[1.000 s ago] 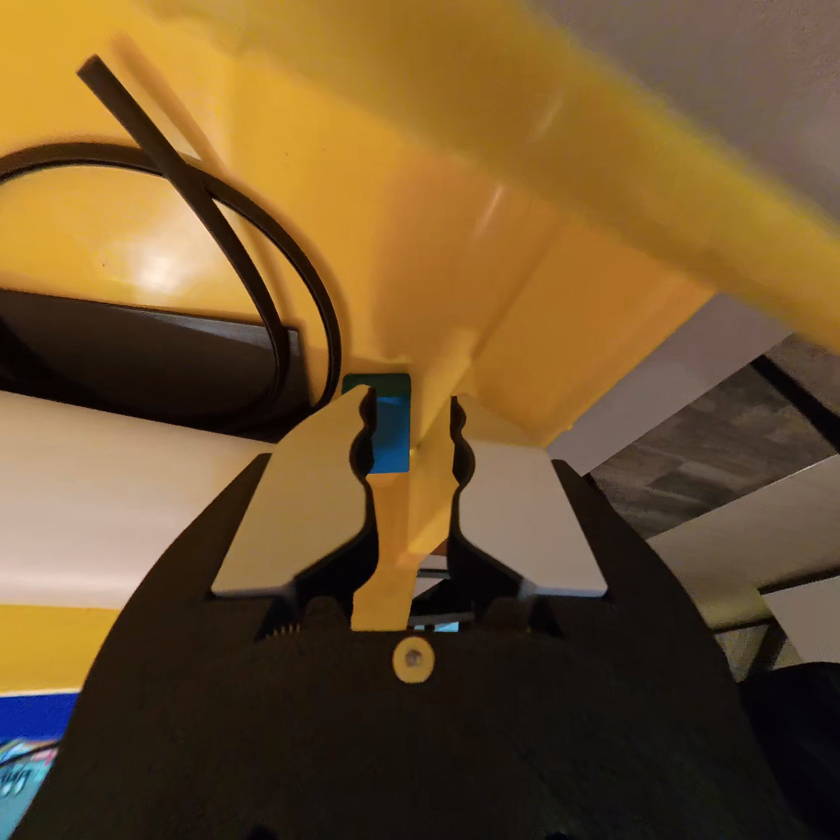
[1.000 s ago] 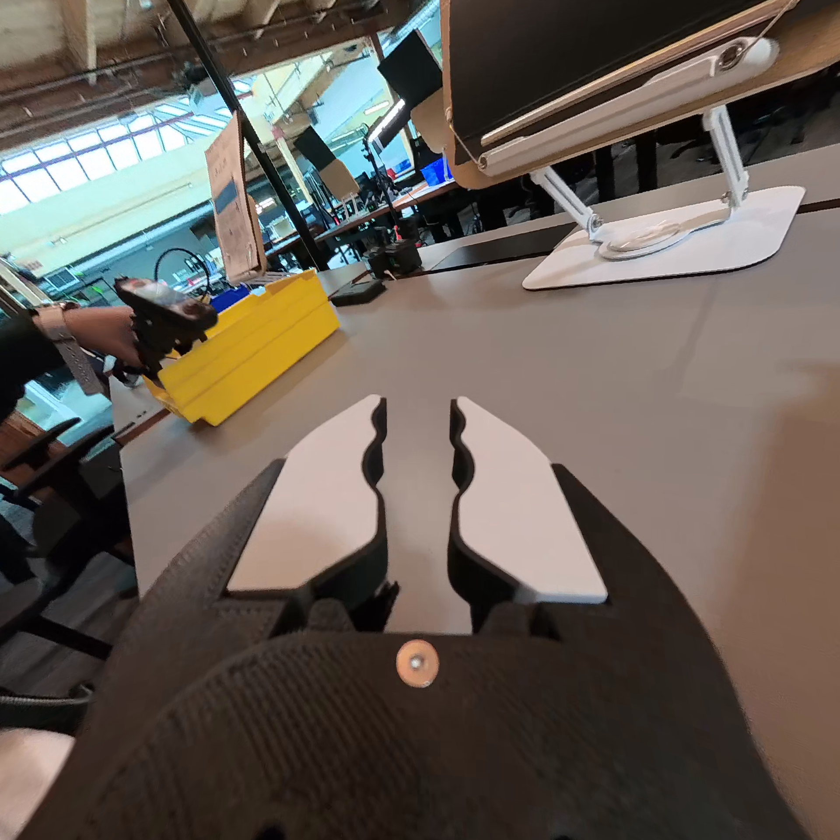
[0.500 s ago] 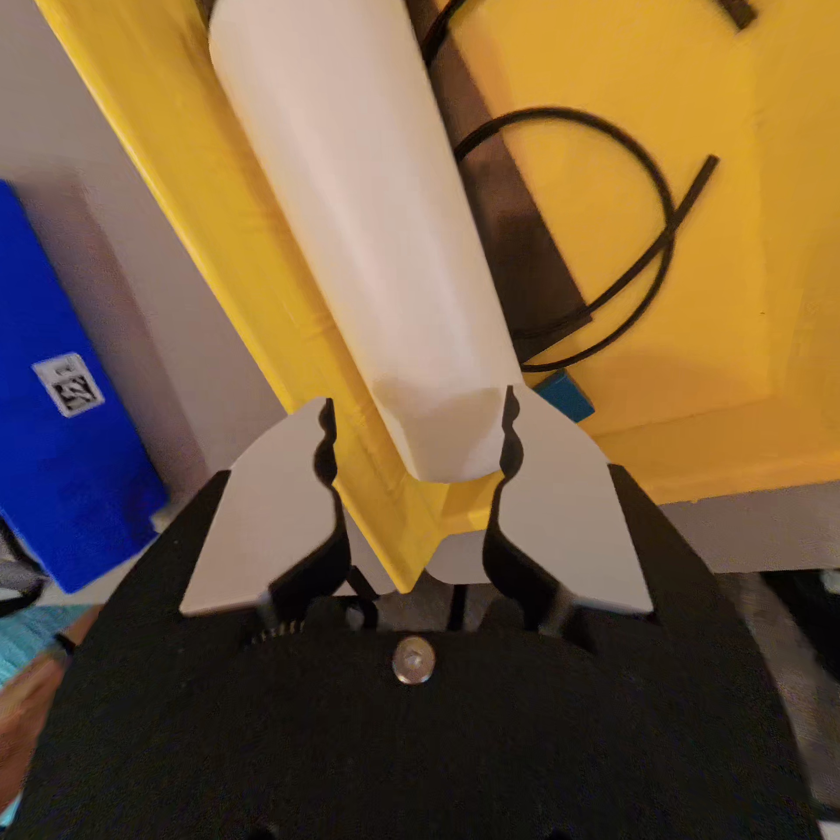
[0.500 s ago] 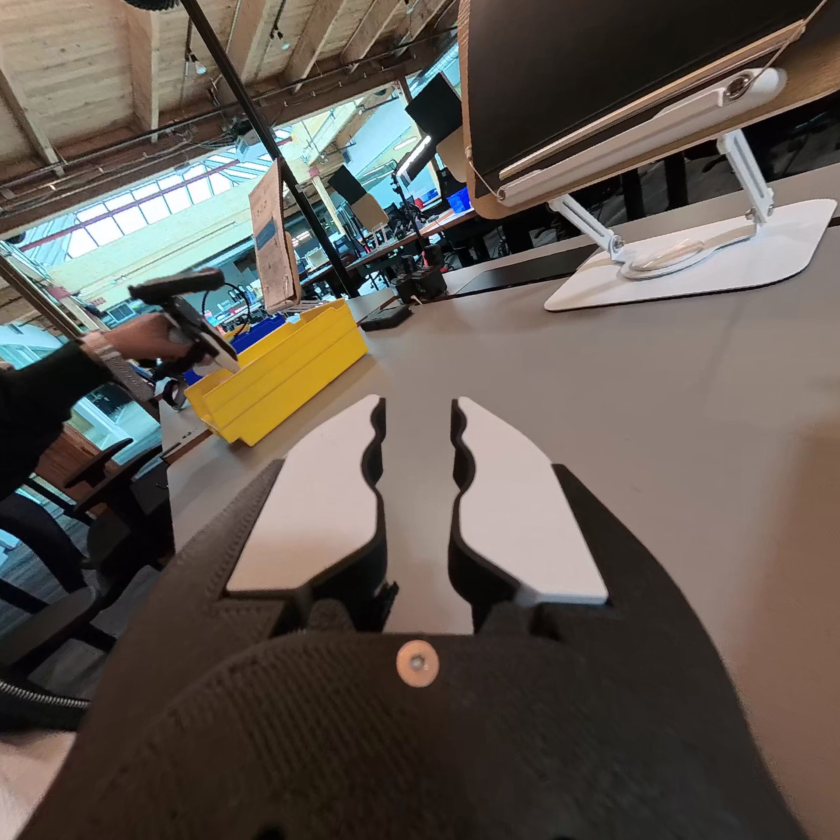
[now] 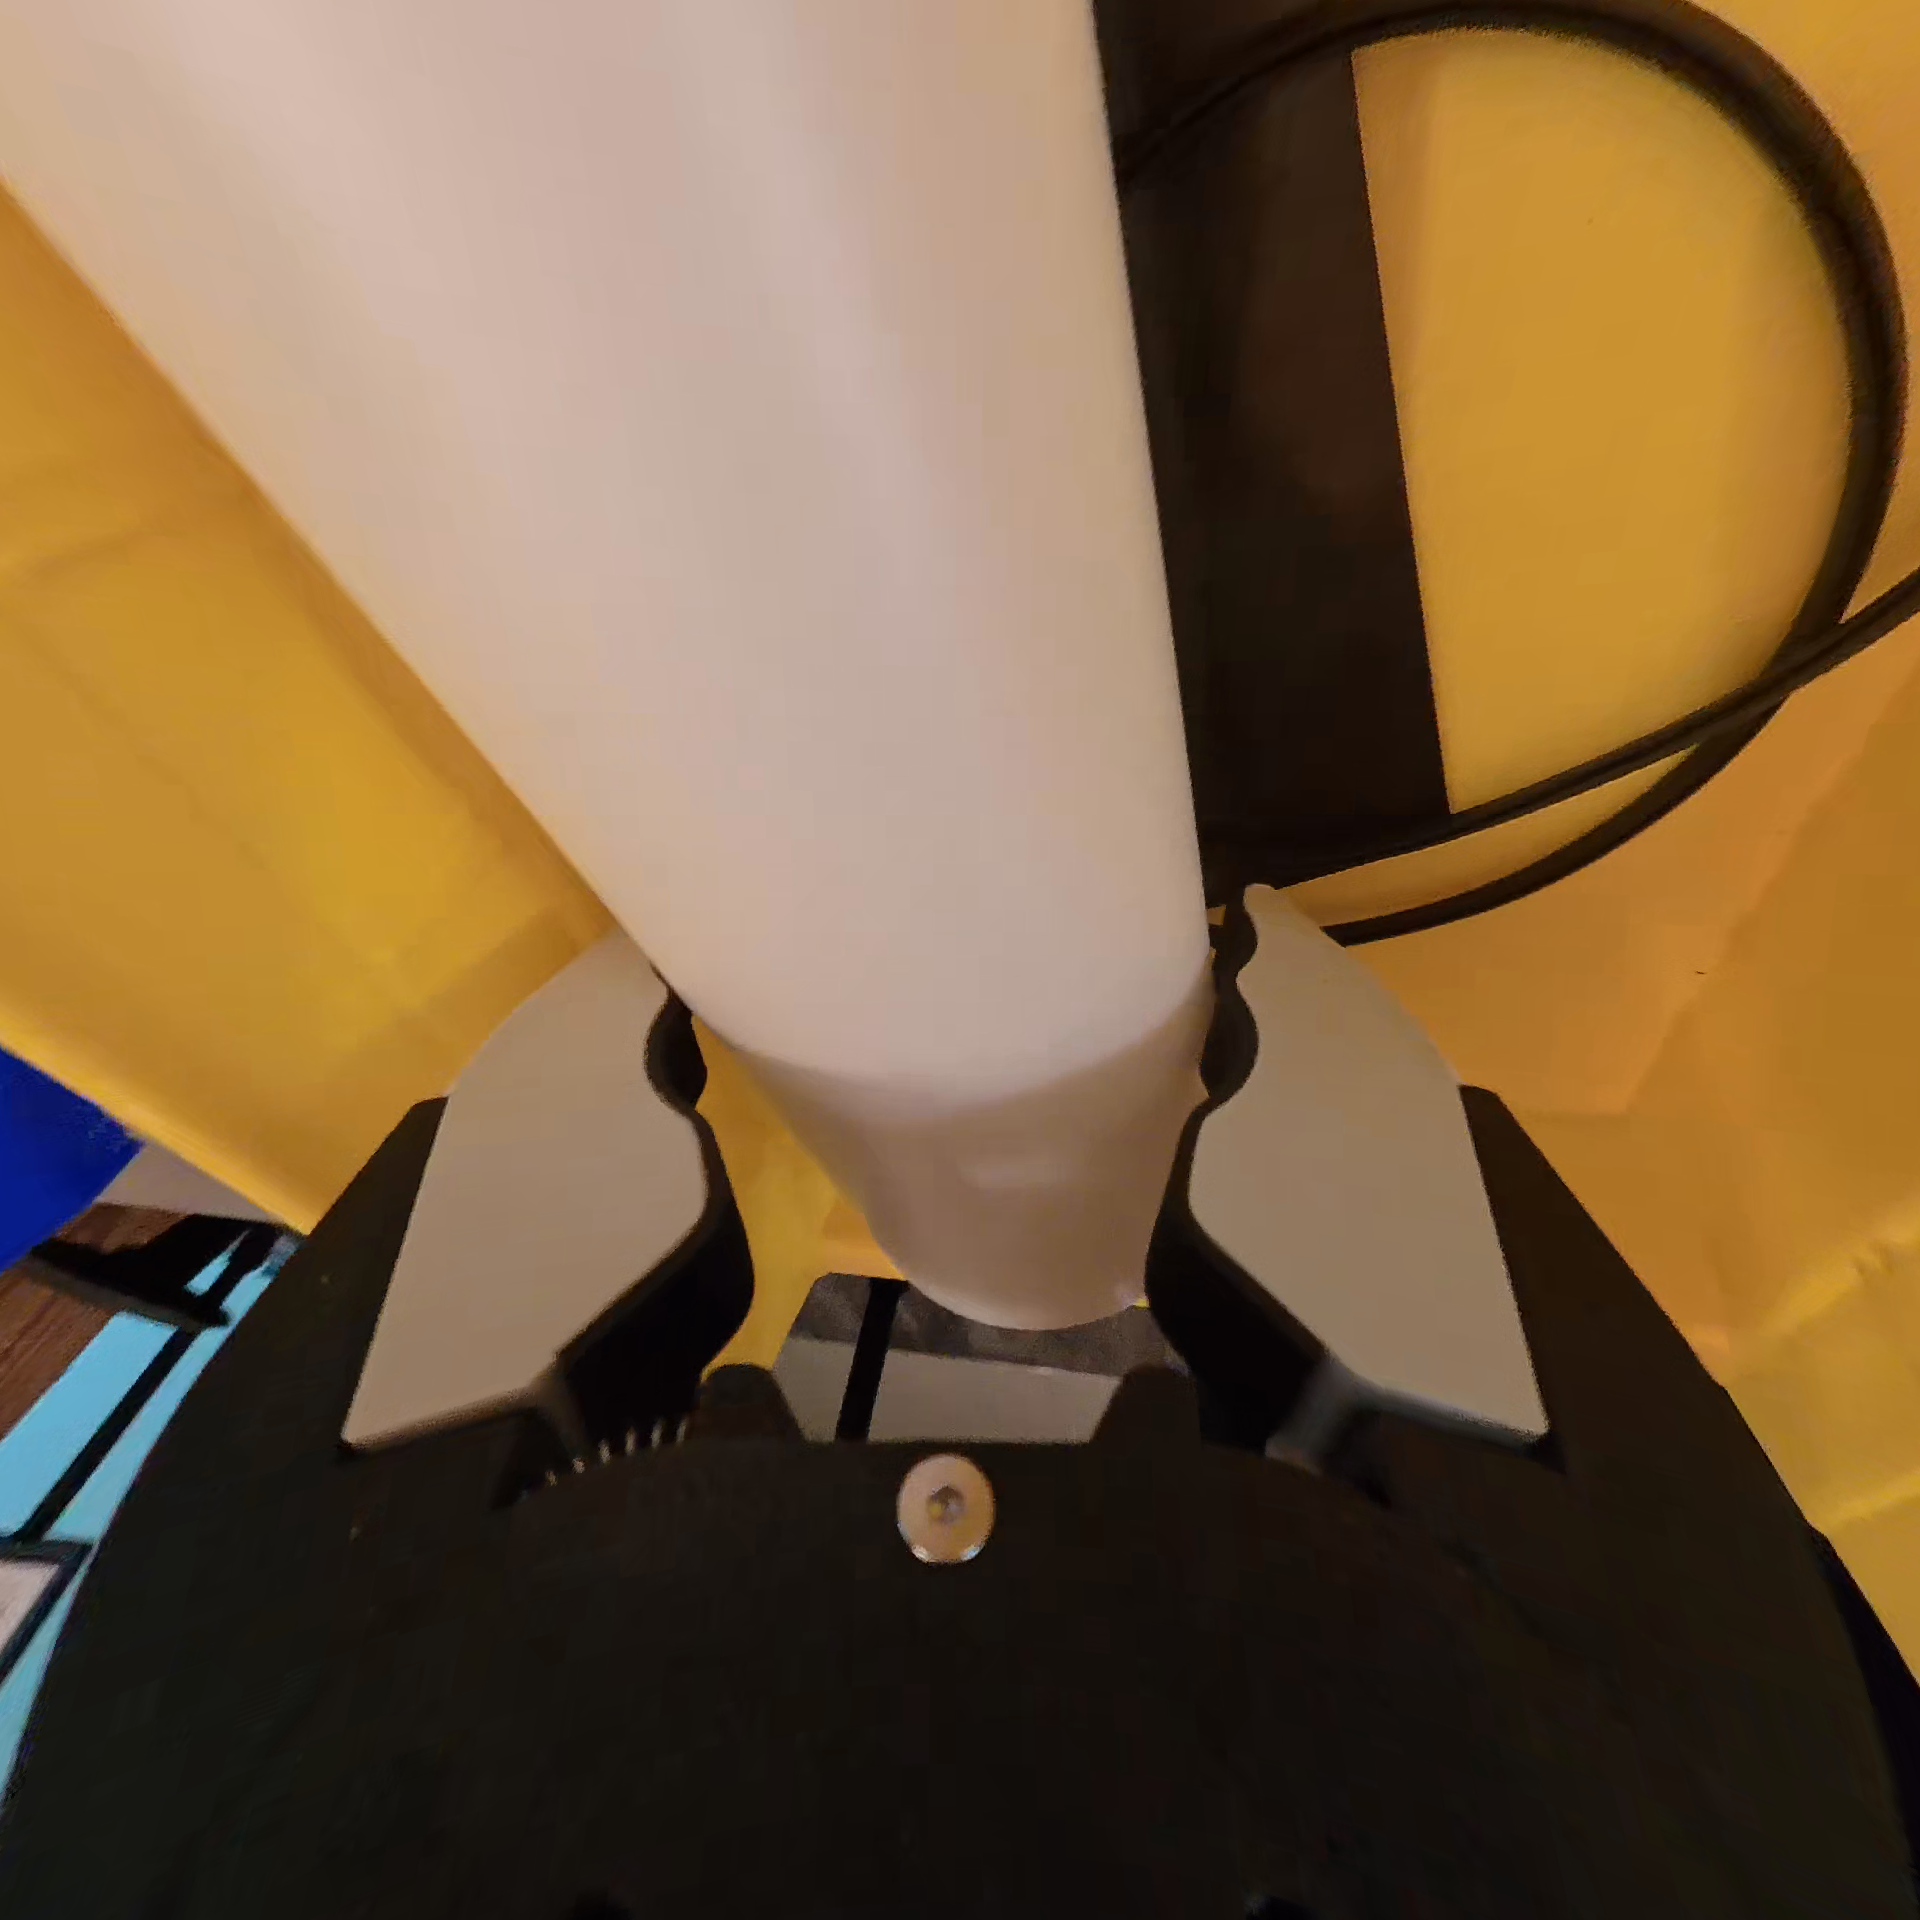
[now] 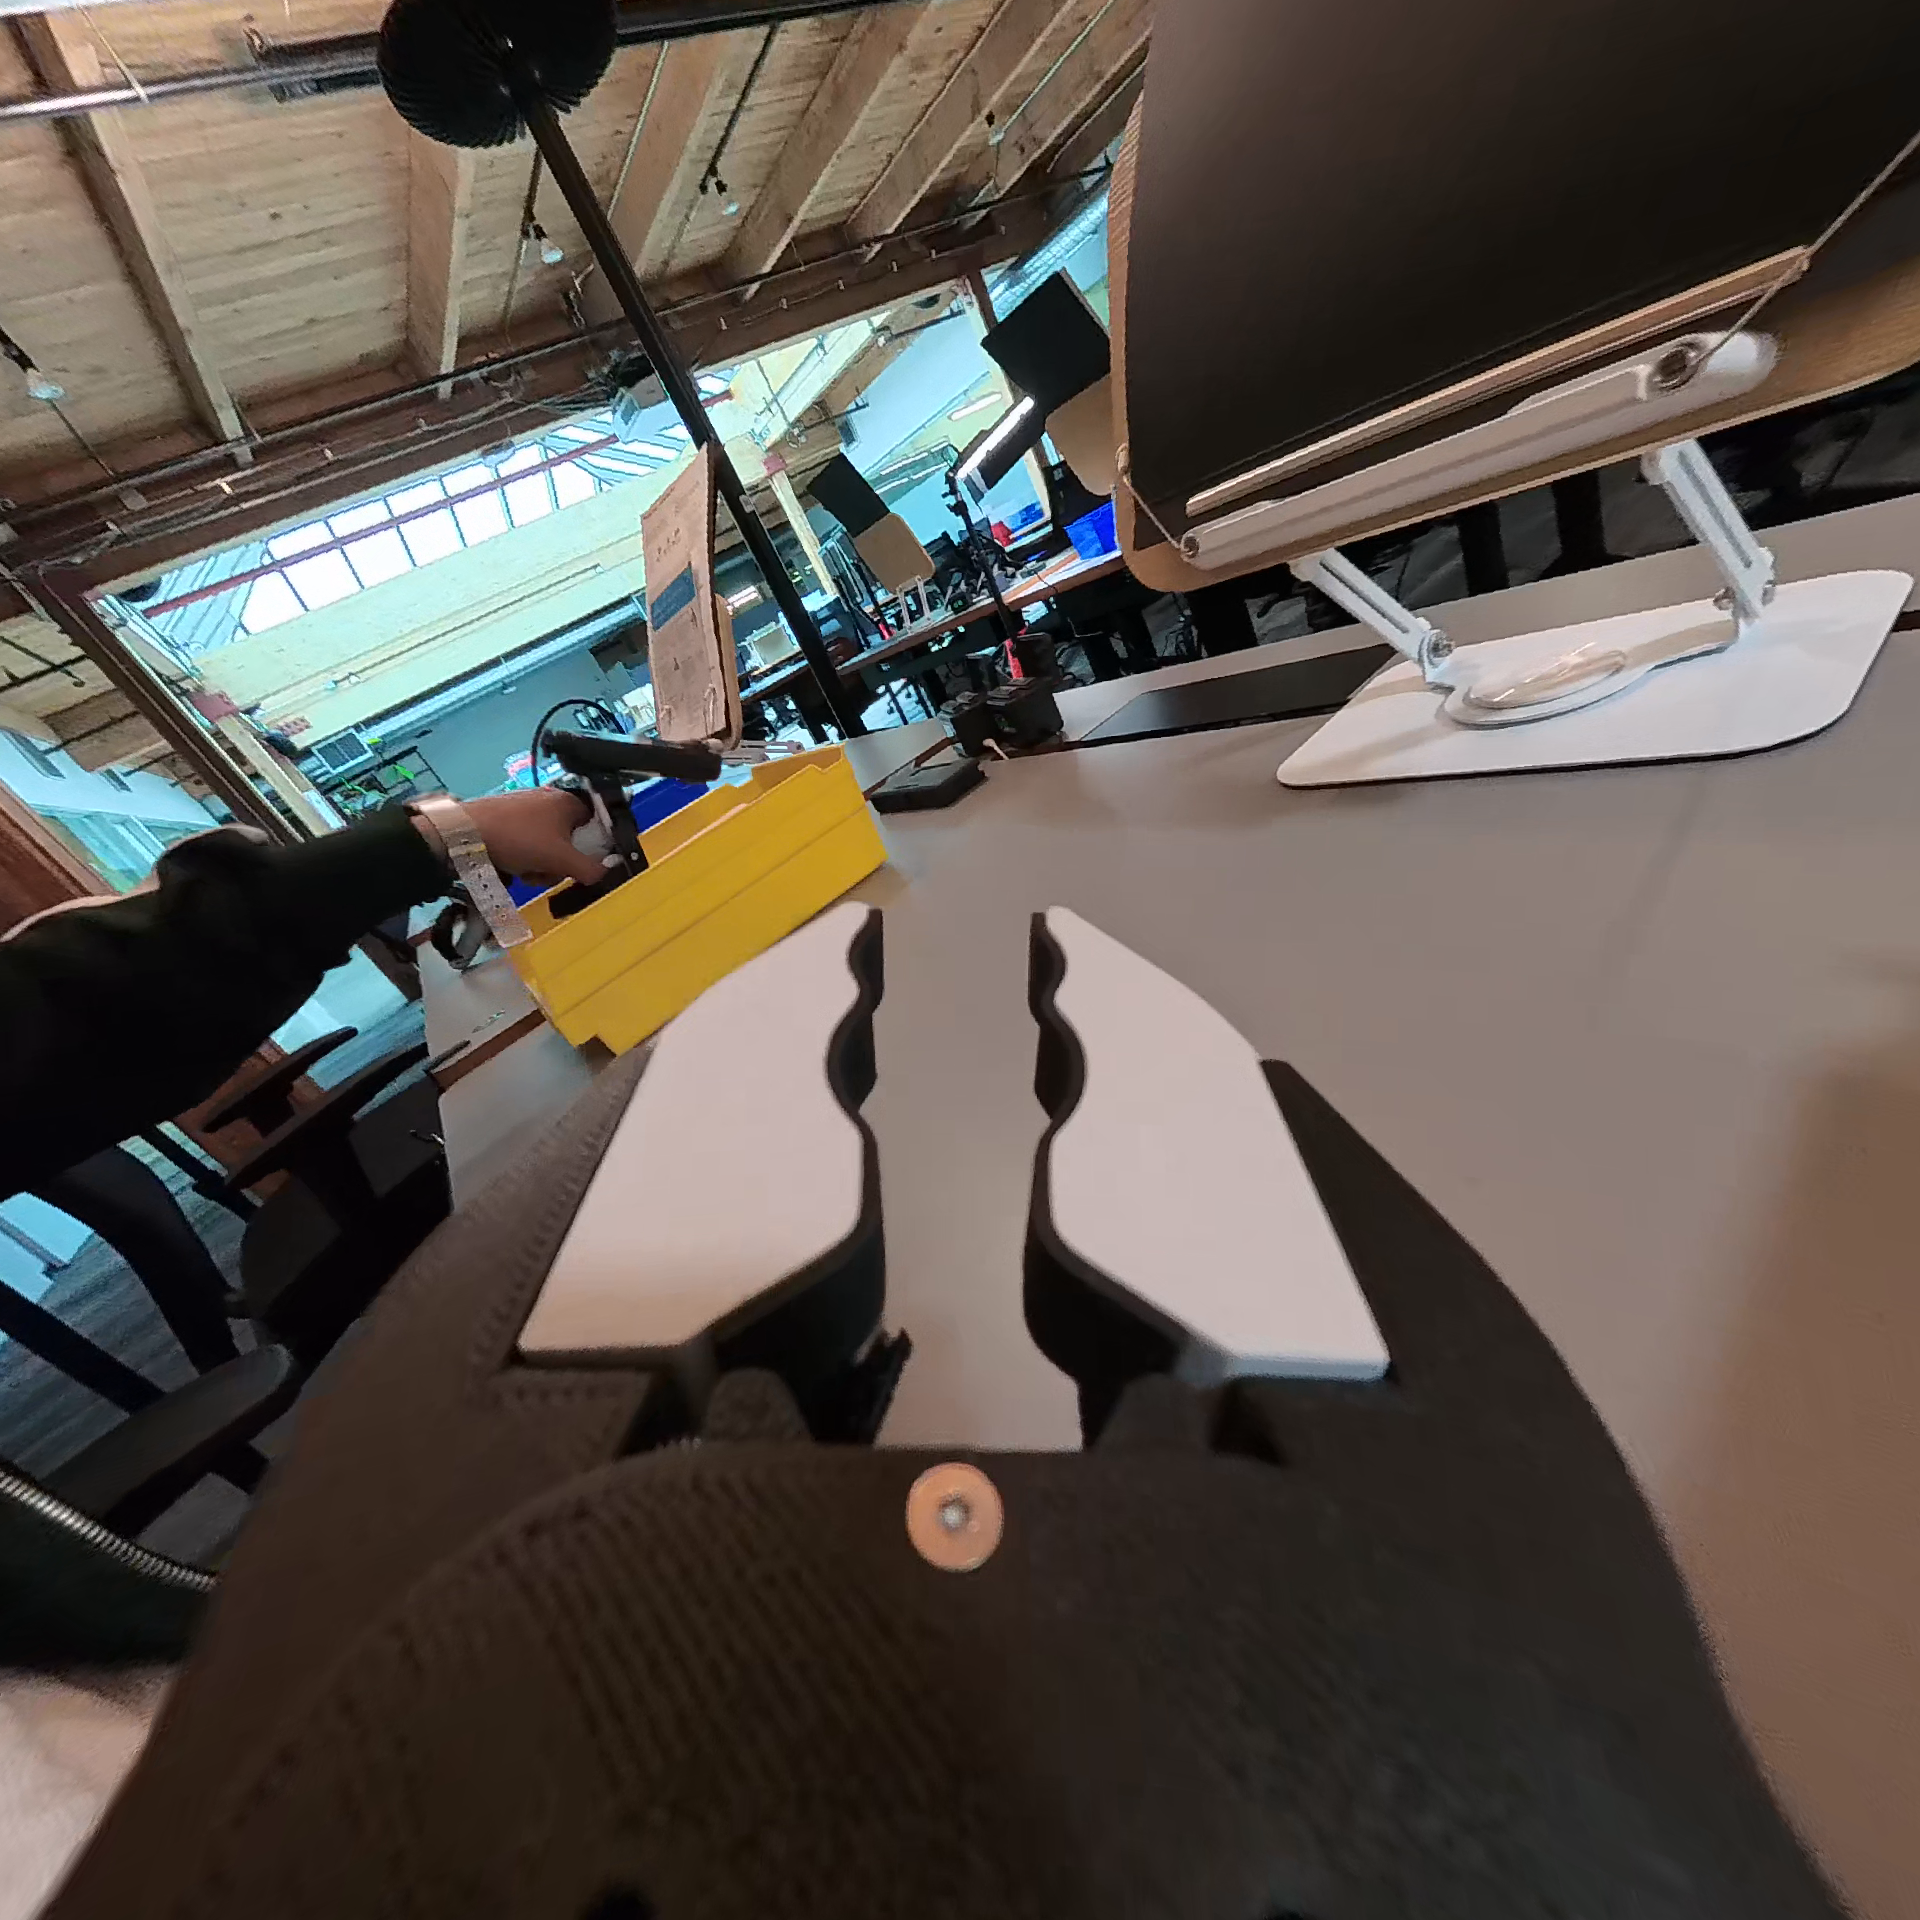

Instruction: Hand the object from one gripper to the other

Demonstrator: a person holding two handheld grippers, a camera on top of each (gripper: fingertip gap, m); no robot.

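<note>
Left gripper (image 5: 940, 997) straddling white tube (image 5: 727, 520), jaws spread

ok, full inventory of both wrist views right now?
white tube: 1, white, in the yellow bin, its near end between the left tool's fingers
yellow bin: 1, yellow, far left on the table
black cable: 1, looped in the bin
black strip: 1, lying in the bin beside the tube
grey table: 1, under everything
laptop stand: 1, white, far right, carrying a dark screen
blue bin: 1, left of the yellow bin
left tool: open around the tube's end
right tool: open, empty, low over the table
left hand: dark sleeve, over the bin
</note>
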